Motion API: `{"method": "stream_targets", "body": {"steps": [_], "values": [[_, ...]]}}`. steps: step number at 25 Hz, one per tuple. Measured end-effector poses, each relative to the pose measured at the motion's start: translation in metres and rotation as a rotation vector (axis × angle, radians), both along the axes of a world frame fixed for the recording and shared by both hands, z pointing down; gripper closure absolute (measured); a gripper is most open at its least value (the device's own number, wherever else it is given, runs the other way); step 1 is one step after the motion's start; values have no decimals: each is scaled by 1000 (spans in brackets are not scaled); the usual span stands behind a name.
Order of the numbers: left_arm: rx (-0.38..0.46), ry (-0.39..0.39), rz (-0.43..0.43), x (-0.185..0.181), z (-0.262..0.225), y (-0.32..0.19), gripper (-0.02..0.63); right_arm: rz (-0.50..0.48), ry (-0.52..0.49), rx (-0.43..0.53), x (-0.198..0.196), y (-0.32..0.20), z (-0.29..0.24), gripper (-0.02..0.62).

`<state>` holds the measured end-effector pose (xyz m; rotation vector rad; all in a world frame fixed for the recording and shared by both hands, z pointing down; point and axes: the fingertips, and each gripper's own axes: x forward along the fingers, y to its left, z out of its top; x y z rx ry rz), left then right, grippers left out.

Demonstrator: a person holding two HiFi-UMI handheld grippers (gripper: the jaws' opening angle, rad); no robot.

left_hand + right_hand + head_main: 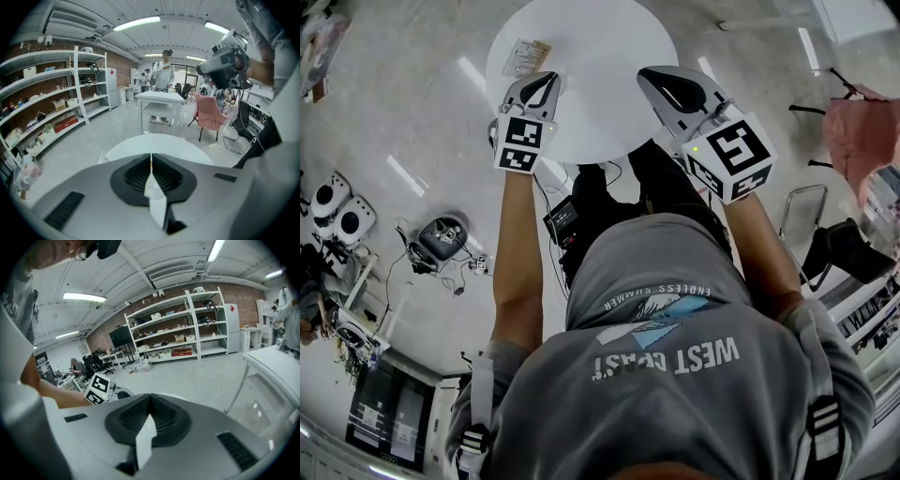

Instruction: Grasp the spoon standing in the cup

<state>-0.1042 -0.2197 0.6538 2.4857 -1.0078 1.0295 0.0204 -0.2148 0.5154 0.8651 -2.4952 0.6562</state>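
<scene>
No cup or spoon shows in any view. A round white table (600,56) lies below me, bare except for a small flat printed packet (526,56) near its left edge. My left gripper (546,82) hangs over the table's left front, its jaws pressed together with nothing between them (151,161). My right gripper (656,80) is held over the table's right front, also shut and empty (150,399). The left gripper view shows the right gripper (225,63) raised at the upper right. The left gripper's marker cube (99,389) appears in the right gripper view.
A pink-draped chair (861,131) stands to the right of the table. Black gear and cables (581,211) lie on the floor by my feet, more devices (439,239) to the left. Farther off are a white rectangular table (159,98), wall shelves (47,103) and a standing person (164,70).
</scene>
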Motion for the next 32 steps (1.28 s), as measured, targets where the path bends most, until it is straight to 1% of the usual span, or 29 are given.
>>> {"method": "stream_targets", "body": {"steps": [13, 19, 24, 28, 32], "values": [[92, 50, 0, -6, -67, 10, 601, 11, -16, 89, -5, 6, -38, 592], [146, 80, 5, -18, -103, 17, 601, 17, -21, 138, -18, 10, -55, 592], [200, 113, 11, -7, -137, 33, 601, 35, -24, 189, -4, 22, -72, 592], [238, 150, 11, -31, -165, 32, 601, 42, -19, 221, -26, 16, -85, 592], [282, 181, 22, -32, -192, 48, 601, 54, -22, 255, -27, 28, -95, 592]]}}
